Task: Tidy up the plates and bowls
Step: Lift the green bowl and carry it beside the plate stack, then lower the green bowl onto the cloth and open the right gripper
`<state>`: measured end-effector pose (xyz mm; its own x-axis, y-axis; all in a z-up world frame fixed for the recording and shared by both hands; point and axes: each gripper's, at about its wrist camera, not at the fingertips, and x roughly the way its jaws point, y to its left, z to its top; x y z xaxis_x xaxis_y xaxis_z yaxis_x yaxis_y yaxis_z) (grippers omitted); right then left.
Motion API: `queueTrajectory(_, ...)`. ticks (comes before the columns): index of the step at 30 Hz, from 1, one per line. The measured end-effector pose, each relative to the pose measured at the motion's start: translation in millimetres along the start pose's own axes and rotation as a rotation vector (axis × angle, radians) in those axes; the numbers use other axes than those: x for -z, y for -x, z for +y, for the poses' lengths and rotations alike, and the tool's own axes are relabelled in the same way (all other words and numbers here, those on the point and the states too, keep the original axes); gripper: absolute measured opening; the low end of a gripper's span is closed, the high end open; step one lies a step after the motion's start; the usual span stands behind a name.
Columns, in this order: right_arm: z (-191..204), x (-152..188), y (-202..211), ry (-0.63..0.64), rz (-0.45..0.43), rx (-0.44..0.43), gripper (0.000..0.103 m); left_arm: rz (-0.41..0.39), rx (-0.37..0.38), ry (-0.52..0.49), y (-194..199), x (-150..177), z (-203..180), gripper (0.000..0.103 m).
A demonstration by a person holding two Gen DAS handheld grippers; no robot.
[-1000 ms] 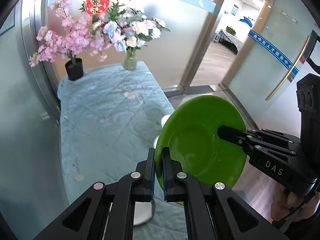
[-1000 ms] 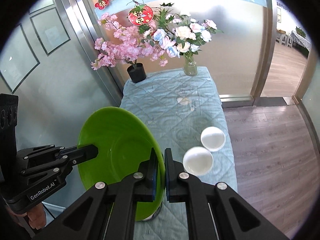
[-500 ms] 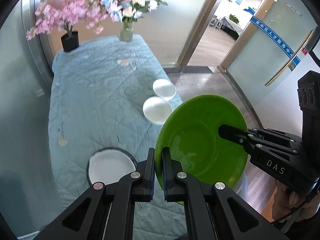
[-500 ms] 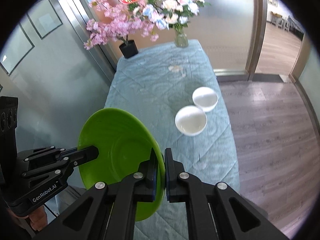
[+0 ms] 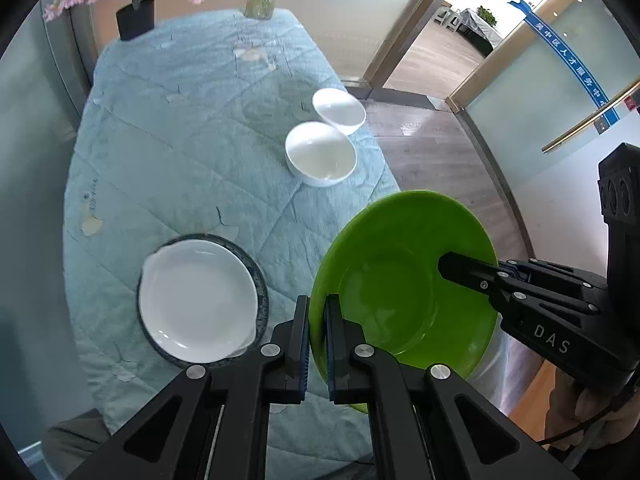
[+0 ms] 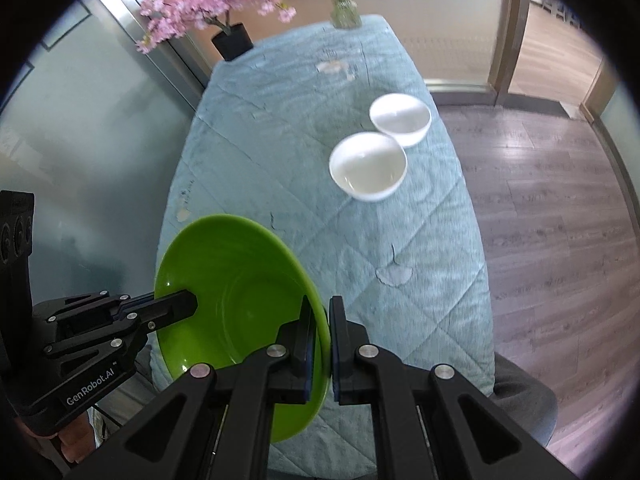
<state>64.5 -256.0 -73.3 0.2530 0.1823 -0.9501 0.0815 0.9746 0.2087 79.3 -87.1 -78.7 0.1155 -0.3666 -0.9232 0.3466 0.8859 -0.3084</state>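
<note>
Green plate (image 5: pixel 404 280) is what I hold now with both tools, each one at an opposite side of its rim. My left gripper (image 5: pixel 318 344) has its jaws pressed on the plate's edge, with only the thin rim between the pads. My right gripper (image 6: pixel 320 344) pinches the far side of the rim in the same way. In the left view I see the right tool come in from the right, its fingers reaching over the rim into the plate. The plate is in the air above the near end of the table (image 5: pixel 160 120), tilted, partly over the table's right edge.

On the pale blue quilted cloth, to the left of the green plate, lies a white plate (image 5: pixel 196 304) on top of a dark-rimmed plate (image 5: pixel 262 292). Farther along the table stand two white bowls (image 6: pixel 368 168), just beside each other near the right edge; whether they touch I cannot tell. At the far end are a black pot with pink blossoms (image 6: pixel 232 40) and a glass vase of flowers (image 6: pixel 346 14).
</note>
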Motion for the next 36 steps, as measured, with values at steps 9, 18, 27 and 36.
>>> queueTrajectory(9, -30.7, 3.1, -49.5, -0.072, 0.062, 0.003, 0.006, 0.043, -0.009, -0.002, -69.4, -5.2, 3.8, 0.003)
queueTrajectory(18, -50.6, -18.5, -106.4, -0.097, 0.104, 0.009, 0.007, 0.09, -0.017, 0.042, -138.4, -32.3, 27.1, 0.004)
queueTrajectory(27, -72.3, -29.5, -156.0, -0.126, 0.19, 0.002, 0.008, 0.199, -0.028, 0.098, -197.0, -50.9, 38.6, 0.004)
queueTrajectory(36, -84.6, -25.9, -176.8, -0.178, 0.22, -0.033, 0.01, 0.246, -0.049, 0.106, -223.0, -53.3, 41.6, 0.005)
